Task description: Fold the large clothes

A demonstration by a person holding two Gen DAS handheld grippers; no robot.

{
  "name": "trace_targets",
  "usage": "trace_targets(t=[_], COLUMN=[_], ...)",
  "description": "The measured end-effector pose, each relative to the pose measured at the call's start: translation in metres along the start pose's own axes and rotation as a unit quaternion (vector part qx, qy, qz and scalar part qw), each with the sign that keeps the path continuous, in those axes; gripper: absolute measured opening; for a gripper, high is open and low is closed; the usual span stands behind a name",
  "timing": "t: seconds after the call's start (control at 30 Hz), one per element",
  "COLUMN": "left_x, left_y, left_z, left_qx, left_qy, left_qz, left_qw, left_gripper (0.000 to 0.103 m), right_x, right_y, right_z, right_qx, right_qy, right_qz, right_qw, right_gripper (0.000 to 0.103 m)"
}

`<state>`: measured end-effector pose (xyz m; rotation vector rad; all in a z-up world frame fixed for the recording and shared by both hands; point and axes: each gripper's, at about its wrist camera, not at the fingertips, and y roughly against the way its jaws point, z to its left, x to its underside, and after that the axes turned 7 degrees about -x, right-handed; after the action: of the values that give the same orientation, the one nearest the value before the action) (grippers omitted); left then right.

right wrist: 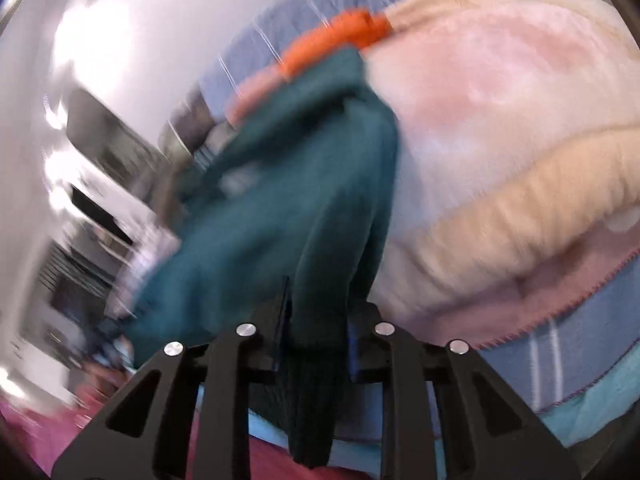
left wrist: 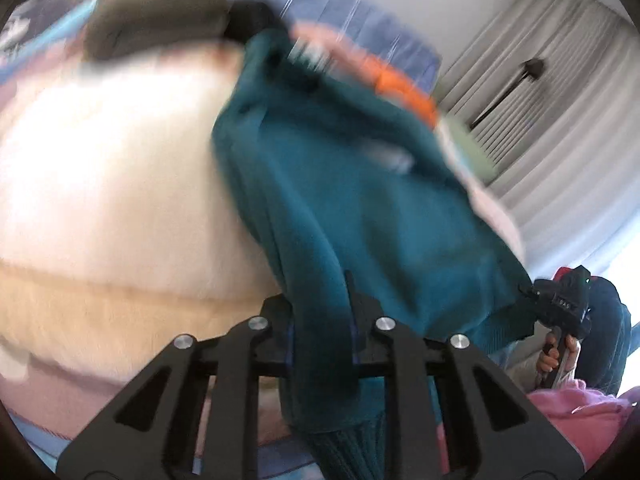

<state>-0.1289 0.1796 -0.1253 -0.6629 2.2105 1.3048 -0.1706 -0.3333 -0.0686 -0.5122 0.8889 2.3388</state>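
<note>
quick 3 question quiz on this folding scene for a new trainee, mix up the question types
1. True or false: only the left gripper grips the teal sweater.
2. Multiple choice: what does the sweater hang in front of? A) a bare wooden table B) a fluffy pastel blanket C) a tiled floor
3. Fill in: the bright garment just beyond the sweater's far end is ____.

Key
1. False: the right gripper also has its jaws closed on the sweater, so both hold it.
2. B
3. orange
</note>
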Motion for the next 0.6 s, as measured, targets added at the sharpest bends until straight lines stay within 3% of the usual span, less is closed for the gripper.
trace_targets(t=[0.13, 0.23, 0.43, 0.53, 0.6], left_x=[-0.036, -0.054, -0.046, -0.041, -0.046], left_y=[0.043, 0.059, 0.1, 0.122, 0.114], left_z=[-0.036, -0.042, -0.028, -0.031, -0.034], left_qx=[0.011, 0.023, 0.07, 0.062, 0.056], left_qy=[-0.051, -0.049, -0.001, -0.003, -0.001], left_qz=[-0.084, -0.11, -0.14, -0.149, -0.135], left_qw=[0.9951, 0.9925, 0.9877, 0.9868, 0.9893], left_gripper=[0.018, 0.018, 0.018, 0.019, 0.019], right_x=[-0.031, -0.046, -0.043, -0.041, -0.048], right_y=[0.025, 0.029, 0.077, 0.099, 0.094], right_z=[0.039, 0.054, 0.081, 0.096, 0.102], right_qx=[-0.048, -0.075, -0.108, -0.097, -0.084], right_qy=[0.034, 0.041, 0.074, 0.107, 0.12], right_qz=[-0.062, -0.081, -0.145, -0.166, -0.167], right_qw=[0.996, 0.993, 0.981, 0.976, 0.975], right_gripper=[0.021, 0.021, 0.02, 0.02, 0.02])
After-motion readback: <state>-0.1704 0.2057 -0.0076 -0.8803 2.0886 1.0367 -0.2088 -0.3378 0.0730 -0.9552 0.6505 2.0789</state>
